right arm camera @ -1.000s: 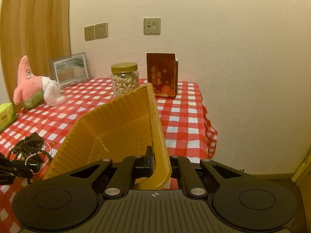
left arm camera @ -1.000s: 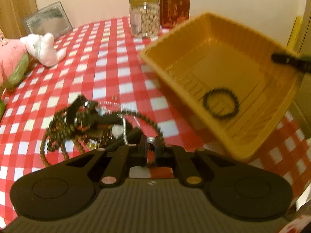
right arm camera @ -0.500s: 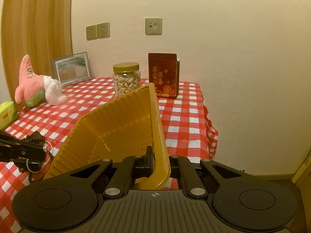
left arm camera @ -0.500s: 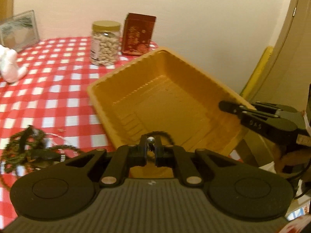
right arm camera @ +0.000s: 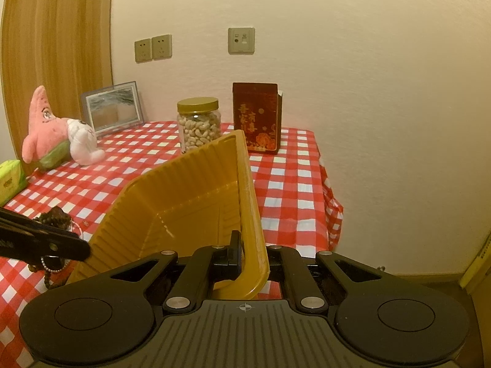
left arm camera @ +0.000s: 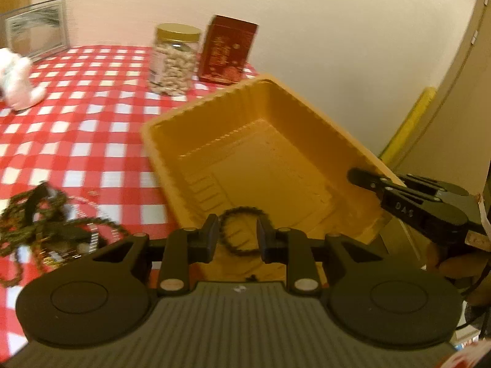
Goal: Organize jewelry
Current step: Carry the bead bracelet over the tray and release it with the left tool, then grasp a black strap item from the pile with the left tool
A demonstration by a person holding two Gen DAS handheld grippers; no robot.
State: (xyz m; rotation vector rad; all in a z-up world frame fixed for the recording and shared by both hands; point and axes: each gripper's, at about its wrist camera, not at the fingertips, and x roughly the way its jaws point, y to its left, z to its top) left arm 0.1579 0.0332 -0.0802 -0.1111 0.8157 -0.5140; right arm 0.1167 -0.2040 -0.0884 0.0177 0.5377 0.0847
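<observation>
A yellow plastic tray (left arm camera: 276, 141) is tilted up off the red checked table, and my right gripper (right arm camera: 245, 254) is shut on its rim (right arm camera: 248, 202). In the left wrist view that gripper (left arm camera: 399, 202) shows at the tray's right edge. My left gripper (left arm camera: 237, 237) hangs over the tray's near end with its jaws opening. A dark bead bracelet (left arm camera: 242, 230) lies in the tray beyond the gap, and the pads do not touch it. A tangled pile of bead necklaces and bracelets (left arm camera: 40, 224) lies on the cloth to the left, and the pile (right arm camera: 55, 214) also shows in the right wrist view.
A jar of nuts (left arm camera: 175, 61) and a red box (left arm camera: 227, 52) stand at the back of the table. Plush toys (right arm camera: 52, 135), a photo frame (right arm camera: 113, 107) and a green pack (right arm camera: 10, 178) sit at the left. The table ends right of the tray.
My left gripper swung from over the jewelry pile to over the tray and rose a little; its jaws, shut before, have parted. The right gripper and the tray stayed put.
</observation>
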